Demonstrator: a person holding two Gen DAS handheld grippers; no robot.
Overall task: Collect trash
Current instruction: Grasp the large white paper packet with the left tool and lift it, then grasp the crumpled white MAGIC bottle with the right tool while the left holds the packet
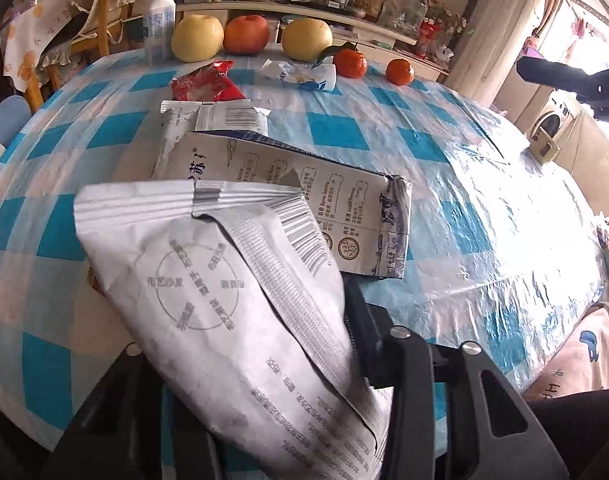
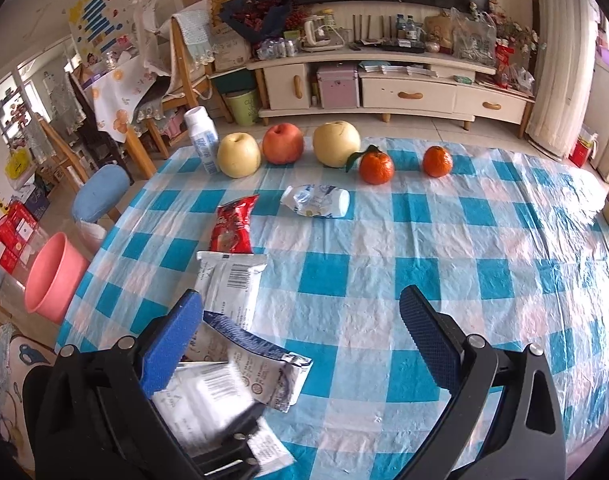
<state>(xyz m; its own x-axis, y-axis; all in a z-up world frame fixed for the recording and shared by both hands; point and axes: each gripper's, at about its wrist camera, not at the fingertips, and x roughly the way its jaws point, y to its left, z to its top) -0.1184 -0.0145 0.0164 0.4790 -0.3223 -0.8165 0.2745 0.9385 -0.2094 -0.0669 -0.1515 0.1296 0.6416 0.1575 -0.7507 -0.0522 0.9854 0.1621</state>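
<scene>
My left gripper (image 1: 304, 360) is shut on a white and silver wrapper (image 1: 224, 300) and holds it above the checked table (image 1: 444, 184); it shows blurred in the right wrist view (image 2: 208, 396). A flattened milk carton (image 1: 304, 196) lies just beyond it, also seen in the right wrist view (image 2: 264, 364). Further back lie a white barcode wrapper (image 2: 230, 284), a red snack wrapper (image 2: 232, 226) and a crumpled white pouch (image 2: 316, 200). My right gripper (image 2: 300, 312) is open and empty above the table's middle.
Two pears (image 2: 238, 154), an apple (image 2: 282, 144), two mandarins (image 2: 376, 166) and a white bottle (image 2: 202, 136) line the far edge. A pink basin (image 2: 54, 272) stands on the floor at the left, by a blue stool (image 2: 100, 192).
</scene>
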